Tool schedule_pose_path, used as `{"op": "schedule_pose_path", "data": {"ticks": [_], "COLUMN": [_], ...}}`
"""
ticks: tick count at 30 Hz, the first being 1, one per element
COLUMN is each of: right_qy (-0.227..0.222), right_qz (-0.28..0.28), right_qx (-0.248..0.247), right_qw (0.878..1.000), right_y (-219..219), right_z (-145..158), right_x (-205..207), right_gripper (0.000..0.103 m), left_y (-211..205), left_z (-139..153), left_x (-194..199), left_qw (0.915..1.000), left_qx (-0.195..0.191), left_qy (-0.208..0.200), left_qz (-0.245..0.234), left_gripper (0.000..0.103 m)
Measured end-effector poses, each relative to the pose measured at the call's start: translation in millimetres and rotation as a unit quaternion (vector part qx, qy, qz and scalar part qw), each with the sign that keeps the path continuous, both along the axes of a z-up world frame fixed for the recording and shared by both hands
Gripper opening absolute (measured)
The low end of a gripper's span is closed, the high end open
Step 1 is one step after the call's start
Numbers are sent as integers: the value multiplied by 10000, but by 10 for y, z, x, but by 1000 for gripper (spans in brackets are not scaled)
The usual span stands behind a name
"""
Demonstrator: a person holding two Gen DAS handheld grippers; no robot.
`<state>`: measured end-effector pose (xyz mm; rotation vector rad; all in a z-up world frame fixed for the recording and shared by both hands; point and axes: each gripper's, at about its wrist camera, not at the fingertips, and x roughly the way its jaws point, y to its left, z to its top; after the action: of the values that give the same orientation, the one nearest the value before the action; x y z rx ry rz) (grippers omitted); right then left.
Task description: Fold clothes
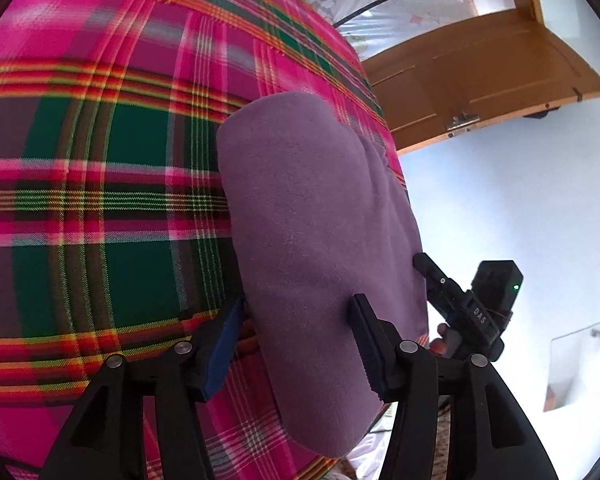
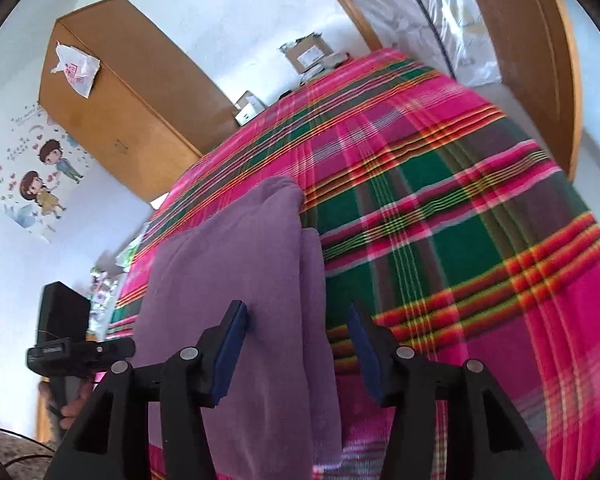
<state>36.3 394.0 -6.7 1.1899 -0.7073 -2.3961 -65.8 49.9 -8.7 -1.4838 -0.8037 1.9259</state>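
Plaid bedspread, pink with green squares and orange stripes, covers the bed under my work. A wooden wardrobe stands against the white wall behind it with a plastic bag on top, cartoon stickers beside it, and cardboard boxes at the bed's far end. A wooden door sits off to the other side. Nothing blocks either reach. My left tongs come in low over the near edge, released, their pads either side of the purple garment. My right tongs are likewise spread, straddling the same cloth from the opposite side. The garment lies folded into a long, thick, smooth bundle near the bed's edge.
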Motion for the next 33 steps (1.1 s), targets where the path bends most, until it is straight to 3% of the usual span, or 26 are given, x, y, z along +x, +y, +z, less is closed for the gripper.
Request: {"op": "schedule_pose_path", "data": {"ticks": [5,11,15,20,25,33], "right_qy": [-252,-410,-490,-532,-501,-428], "right_qz": [469,952,1363,1644,2028,2088], "right_qx": [-497,-542,-670,-727,-653,-632], "right_qw": [9973,9931,9872,9823,9757,9750], "right_y": [17,-7,-67,-147,-333,-378], "right_z": [-128,-166,-179,-172,-161,-143], "right_x": [-185,-312,-401,-469,-567,-510], "right_gripper": [55,58,60,64,78,79], "left_y": [21,7,-73,-60,17,110], "left_z": [-56,-130,-138,-126,-149,-193], "left_x": [-120,-254,-116,-1,-10,57], "left_qw": [9998,9980,9963,9945,9912,9914], "left_qx": [179,535,747,797,978,907], "left_qy": [-115,-314,-363,-435,-573,-628], "left_qz": [-68,-144,-240,-525,-679,-697], "left_gripper": [57,58,58,58,58,58]}}
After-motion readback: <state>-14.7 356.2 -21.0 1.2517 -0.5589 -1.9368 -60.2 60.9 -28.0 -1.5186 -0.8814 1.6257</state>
